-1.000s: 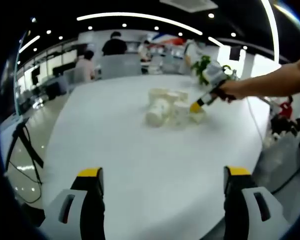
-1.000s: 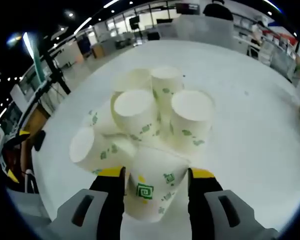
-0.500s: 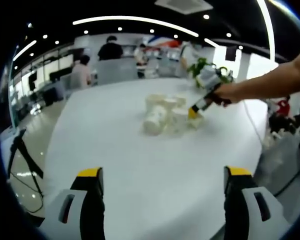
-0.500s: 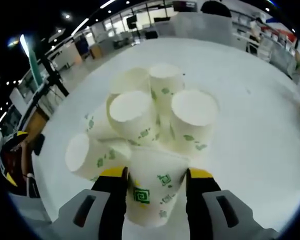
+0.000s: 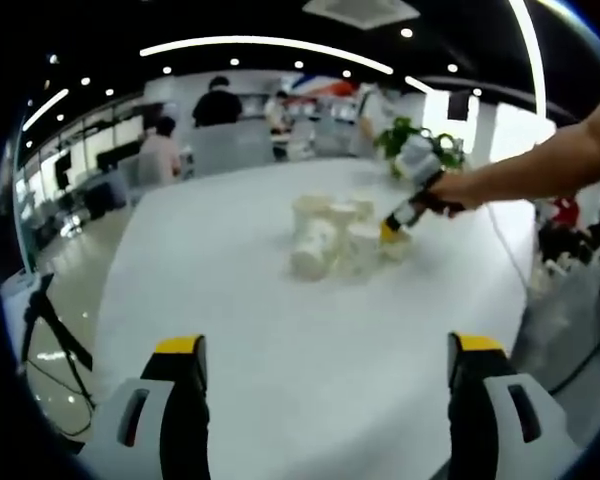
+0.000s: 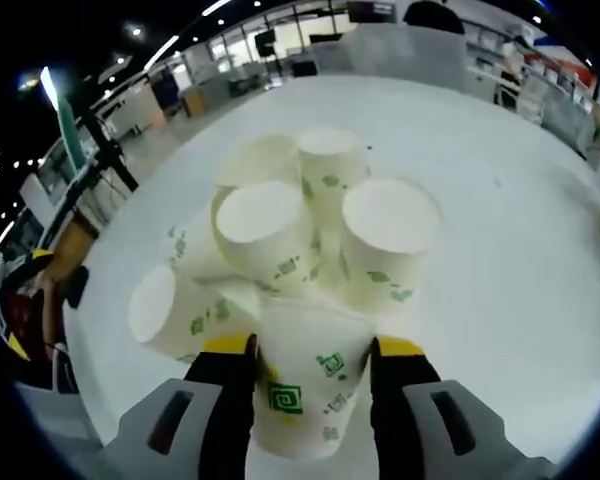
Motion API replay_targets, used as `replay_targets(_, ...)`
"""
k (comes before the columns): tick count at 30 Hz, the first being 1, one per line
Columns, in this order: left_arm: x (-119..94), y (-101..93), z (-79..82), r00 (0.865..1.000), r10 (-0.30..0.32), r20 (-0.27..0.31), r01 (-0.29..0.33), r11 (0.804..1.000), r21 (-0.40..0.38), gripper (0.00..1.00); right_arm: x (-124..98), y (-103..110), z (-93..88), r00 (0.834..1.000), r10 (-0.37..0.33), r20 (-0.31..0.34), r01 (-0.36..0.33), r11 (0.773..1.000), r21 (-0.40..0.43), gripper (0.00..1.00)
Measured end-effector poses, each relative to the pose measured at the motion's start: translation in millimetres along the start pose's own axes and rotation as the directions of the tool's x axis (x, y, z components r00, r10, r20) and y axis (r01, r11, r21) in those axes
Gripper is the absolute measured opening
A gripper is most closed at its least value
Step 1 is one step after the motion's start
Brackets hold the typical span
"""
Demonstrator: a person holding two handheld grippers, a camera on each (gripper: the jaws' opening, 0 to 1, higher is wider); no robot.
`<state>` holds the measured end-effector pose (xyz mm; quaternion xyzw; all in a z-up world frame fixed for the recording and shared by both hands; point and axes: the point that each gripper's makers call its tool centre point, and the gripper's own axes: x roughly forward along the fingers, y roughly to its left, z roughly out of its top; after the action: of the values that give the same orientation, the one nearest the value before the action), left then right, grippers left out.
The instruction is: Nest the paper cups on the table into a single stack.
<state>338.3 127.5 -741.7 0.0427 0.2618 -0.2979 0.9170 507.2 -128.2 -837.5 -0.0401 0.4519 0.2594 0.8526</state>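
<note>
Right gripper: my jaws pinch the nearest paper cup by its wall, yellow tips pressing on either side. It looks upside down, though I cannot tell for sure.

Just beyond it, touching, sits the cluster of cups: several standing base-up, at least one lying on its side to the left. All rest on the white table.

Risk, as I judge it: the held cup crowds its neighbours, so lifting it at a tilt could drag or topple them; squeezing too hard could crease the thin wall and spoil nesting.

Left gripper: jaws spread wide, holding nothing, hovering near the table edge, well apart from the cups. From there I see my right hand at the pile.

Far off: a potted plant and seated people beyond the table. Nothing blocks the left gripper's path.
</note>
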Motion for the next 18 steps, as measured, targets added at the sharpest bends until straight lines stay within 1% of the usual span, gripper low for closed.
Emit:
replay_targets(3, 0, 0.0, 3.4, 1.000, -0.001, 0.012, 0.001, 1.000, -0.003, 1.00, -3, 0, -1.5, 1.000, -0.001, 0.011, 0.001, 1.000, -0.015, 0.41)
replay_targets(7, -1, -0.2, 4.1, 1.000, -0.004, 0.007, 0.004, 1.000, 0.009, 1.00, -15, 1, 3.2, 0.999, 0.001, 0.039, 0.001, 0.999, -0.032, 0.41)
replay_targets(9, -1, 0.1, 4.7, 1.000, -0.003, 0.009, 0.003, 1.000, 0.007, 1.00, -22, 2, 7.2, 0.998, 0.007, 0.061, -0.005, 0.999, -0.034, 0.40)
replay_targets(11, -1, 0.6, 5.3, 1.000, 0.001, 0.013, -0.001, 1.000, 0.002, 1.00, -27, 2, 14.2, 0.995, 0.017, 0.098, -0.014, 0.999, -0.034, 0.40)
replay_targets(14, -1, -1.5, 6.7, 1.000, -0.001, 0.021, 0.001, 1.000, -0.001, 1.00, -37, 8, 22.6, 0.989, 0.038, 0.146, -0.030, 0.998, -0.057, 0.40)
replay_targets(18, -2, -6.9, 5.9, 1.000, -0.005, 0.023, 0.005, 1.000, 0.002, 1.00, -47, 9, 25.2, 0.983, 0.032, 0.180, -0.021, 0.998, -0.066, 0.39)
